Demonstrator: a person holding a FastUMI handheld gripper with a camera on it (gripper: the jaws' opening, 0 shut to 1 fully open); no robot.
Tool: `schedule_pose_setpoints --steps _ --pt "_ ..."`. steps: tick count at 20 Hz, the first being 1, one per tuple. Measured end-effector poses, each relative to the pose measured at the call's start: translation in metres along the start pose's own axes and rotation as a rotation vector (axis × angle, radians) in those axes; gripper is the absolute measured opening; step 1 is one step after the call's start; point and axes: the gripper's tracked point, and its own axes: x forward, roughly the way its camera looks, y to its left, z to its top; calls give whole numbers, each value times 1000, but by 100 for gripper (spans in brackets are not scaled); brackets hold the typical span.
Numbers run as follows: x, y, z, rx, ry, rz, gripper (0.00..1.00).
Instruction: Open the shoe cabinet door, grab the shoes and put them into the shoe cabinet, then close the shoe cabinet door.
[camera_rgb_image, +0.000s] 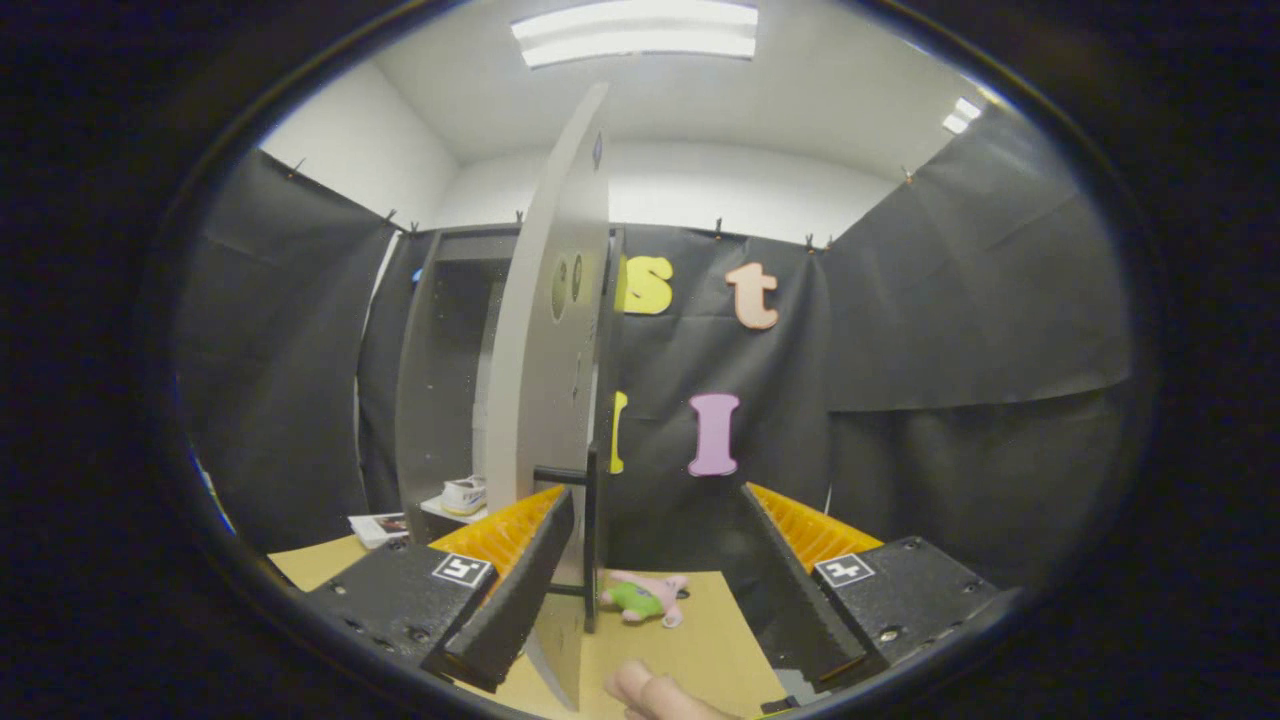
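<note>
Door (550, 400) is seen swung open edge-on just ahead of the wide-open, empty gripper (655, 590), shoe (465, 494) already inside the cabinet (440, 330); prob a light stiff panel w/ easy hinge, best taken at the handle (590, 540).

The claw (650, 580) is held level and pointing forward, its two fingers spread wide apart — nothing is pressed between them. The left finger (515, 590) angles inward from its housing, and its inner face lies against or just beside the edge of the open cabinet door (550, 400); whether it truly touches cannot be told. The right finger (790, 580) stands well clear, with open space on both sides. Below the claw, between the two fingers and nearer than their tips, a person's fingertips (650, 690) show — two of them side by side, slightly curled, pointing forward.
</note>
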Motion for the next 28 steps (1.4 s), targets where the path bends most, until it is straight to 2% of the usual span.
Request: schedule_pose_setpoints --steps 1,5,6,9,13,21,28 --pt "-3 10 4 3 -4 -13 100" --pt "-20 13 15 19 -17 -164 98" --pt "-27 19 17 25 -19 -177 98" --pt "-39 49 15 35 2 -168 98" --pt "-46 102 3 -3 43 -90 99" --pt "-51 206 -63 -9 57 52 99" --pt "-23 239 -142 31 124 37 100"
